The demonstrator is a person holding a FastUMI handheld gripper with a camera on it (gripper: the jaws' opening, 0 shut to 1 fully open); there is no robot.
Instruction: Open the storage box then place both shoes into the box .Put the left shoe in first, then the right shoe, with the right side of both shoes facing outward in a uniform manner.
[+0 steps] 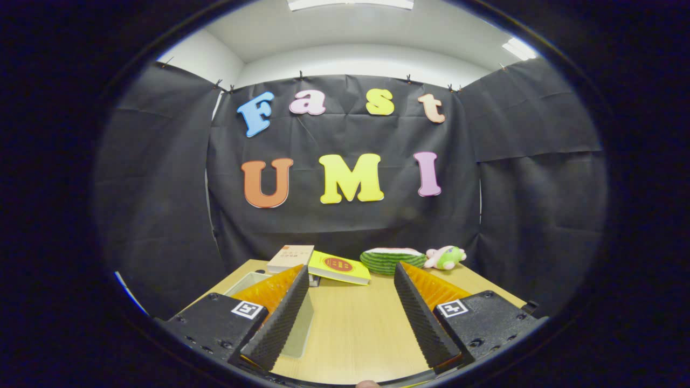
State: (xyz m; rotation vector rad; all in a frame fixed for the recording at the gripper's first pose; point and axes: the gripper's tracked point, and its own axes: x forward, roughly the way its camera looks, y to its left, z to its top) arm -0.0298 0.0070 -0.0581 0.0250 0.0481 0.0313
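Hand-held gripper (350, 275) fingers spread, storage box (253, 281) beside left finger

Wooden table (350, 323), black cloth walls (517, 178), ceiling light (350, 4)

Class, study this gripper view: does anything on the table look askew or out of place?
Yes. The yellow book lies tilted, one edge propped on the tan book just beyond the open gripper. A watermelon-slice toy and a plush toy sit at the far edge.
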